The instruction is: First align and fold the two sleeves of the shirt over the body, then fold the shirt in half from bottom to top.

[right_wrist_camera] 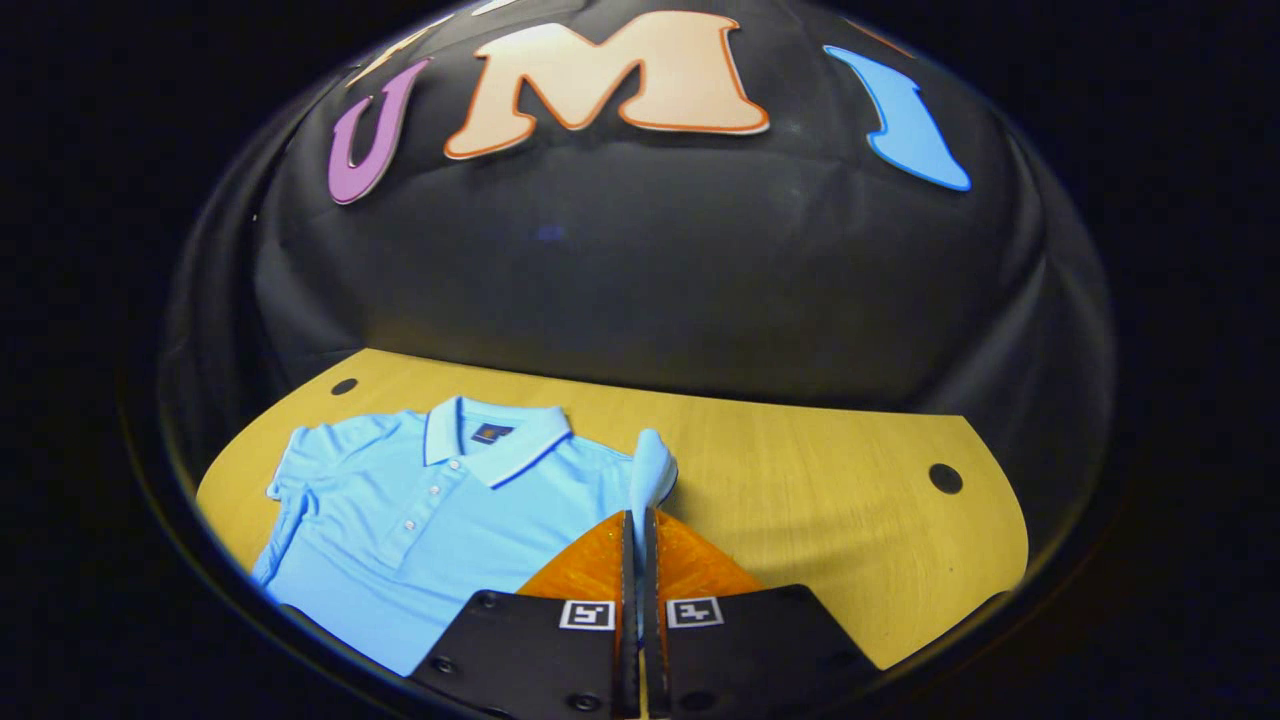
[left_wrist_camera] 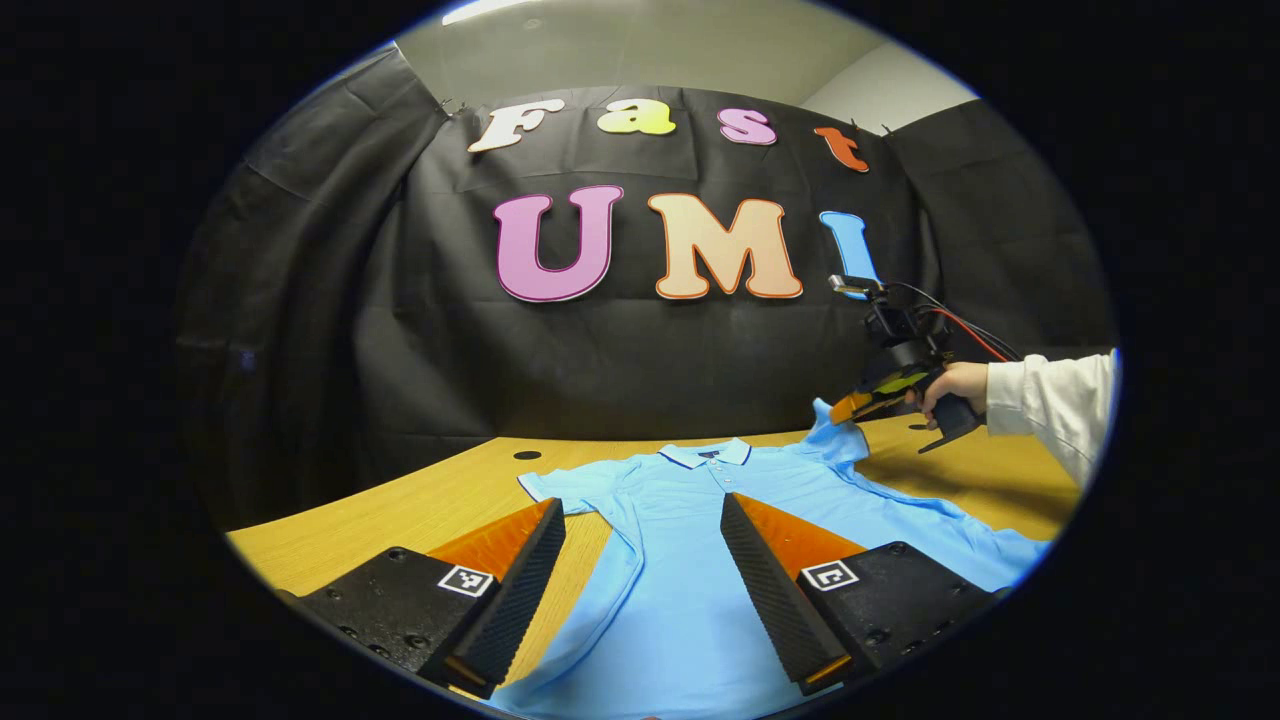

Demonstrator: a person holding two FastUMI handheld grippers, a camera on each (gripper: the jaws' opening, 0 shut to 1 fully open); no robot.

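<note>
shirt: light blue polo (left_wrist_camera: 690, 560), lying flat and face up on the wooden tabletop (left_wrist_camera: 400, 510), collar toward the black cloth wall

left tongs: the left tongs (left_wrist_camera: 640, 590) are spread wide apart, hanging just above the shirt's body with nothing between the fingers; one finger sits over the shirt's edge by the bare wood, the other over the chest

right tongs: the right tongs (right_wrist_camera: 637, 560) are clenched on the shirt's sleeve (right_wrist_camera: 652, 470), which pokes up in a little peak past the fingertips

left gripper view extra: you get those same right tongs from the side, far off, in a person's hand (left_wrist_camera: 955, 385) with a white sleeve cuff (left_wrist_camera: 1050, 400), and the pinched sleeve lifted off the tabletop

right gripper view extra: the collar (right_wrist_camera: 495, 440) and button placket are much clearer here, plus the other short sleeve (right_wrist_camera: 300, 470) lying flat, and two round holes in the tabletop, one near each far corner
</note>
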